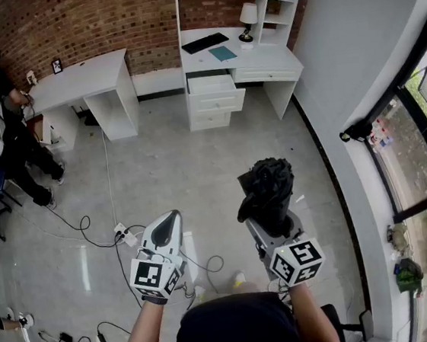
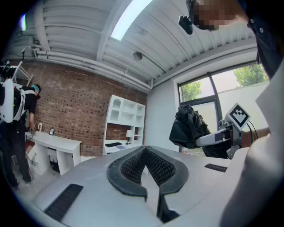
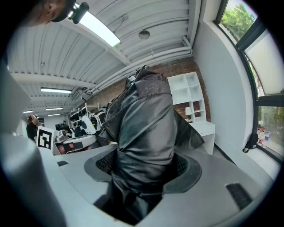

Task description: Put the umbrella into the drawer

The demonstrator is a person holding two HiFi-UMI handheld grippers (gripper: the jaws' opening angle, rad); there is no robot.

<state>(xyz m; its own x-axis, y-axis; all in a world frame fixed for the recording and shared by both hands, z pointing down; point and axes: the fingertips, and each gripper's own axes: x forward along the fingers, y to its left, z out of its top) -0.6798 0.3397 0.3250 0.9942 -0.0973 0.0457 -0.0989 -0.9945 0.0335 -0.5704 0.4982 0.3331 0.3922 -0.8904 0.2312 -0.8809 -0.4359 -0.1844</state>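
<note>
Two grippers side by side. Right gripper jaws wide, clamped on folded black fabric umbrella. Left gripper jaws together, empty. Open white desk drawer well apart, at 12 o'clock.

We see a black umbrella, its fabric glossy and creased, against the pale grey shell of the right gripper. The left gripper has the same pale grey shell, with dark grey mesh-patterned pads. Each carries a white cube printed with black square markers. The back wall is red-brown brick with pale mortar lines. The side desk, the shelf desk and its drawer are white, and the floor is shiny light grey. The keyboard is black and the pad beside it is teal.
</note>
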